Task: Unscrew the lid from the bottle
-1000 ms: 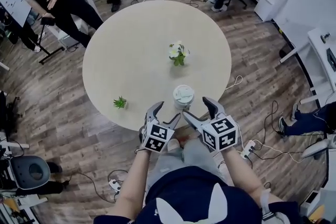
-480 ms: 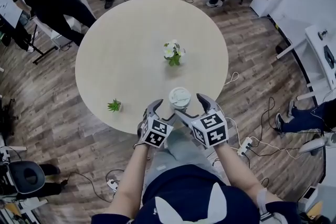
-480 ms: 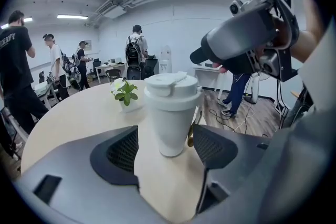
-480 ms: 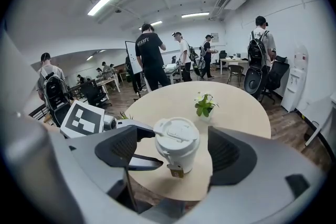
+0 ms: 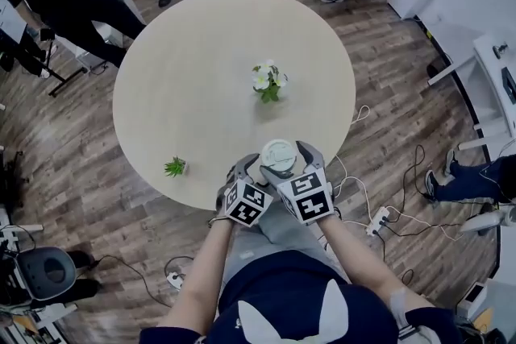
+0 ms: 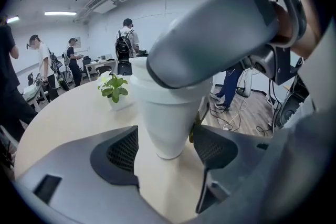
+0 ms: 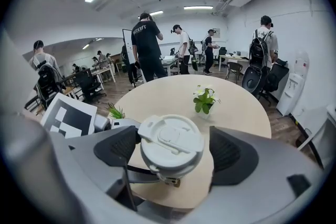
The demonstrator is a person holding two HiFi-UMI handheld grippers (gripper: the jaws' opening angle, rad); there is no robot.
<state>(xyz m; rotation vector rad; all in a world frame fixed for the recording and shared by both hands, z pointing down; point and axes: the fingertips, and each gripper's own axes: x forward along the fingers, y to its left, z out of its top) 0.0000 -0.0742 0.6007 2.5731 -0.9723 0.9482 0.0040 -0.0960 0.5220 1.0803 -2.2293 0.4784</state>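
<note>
Around the white bottle [image 6: 164, 107], low on its body, the left gripper [image 6: 165, 139] is holding its jaws apart, the pads flanking the sides without pressing. Over the bottle's top, the right gripper [image 7: 173, 141] is straddling the lid [image 7: 170, 147]; its jaws have just been opening and are standing wide on either side of it. The bottle is sitting upright at the round tabletop's [image 5: 193, 76] near edge, with a small flowering plant [image 5: 268, 82] standing beyond it.
</note>
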